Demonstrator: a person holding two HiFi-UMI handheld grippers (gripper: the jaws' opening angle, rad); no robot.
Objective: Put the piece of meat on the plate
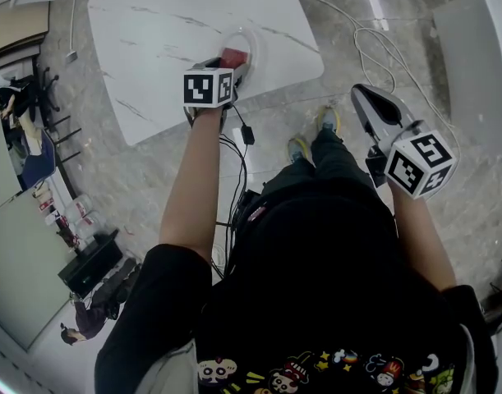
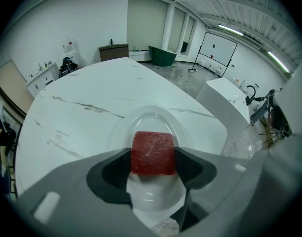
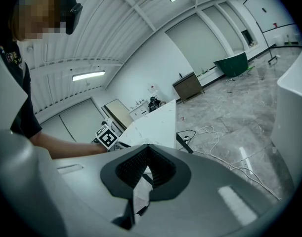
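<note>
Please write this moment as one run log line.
left gripper: shut on piece of meat, over plate | right gripper: shut, empty, off table

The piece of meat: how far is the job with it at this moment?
Done: the left gripper has the piece of meat clamped between its jaws. In hand: the meat hangs over the white plate on the table; contact I cannot tell. Left: open the jaws to release it. The right gripper is shut, empty, away from the table.
</note>
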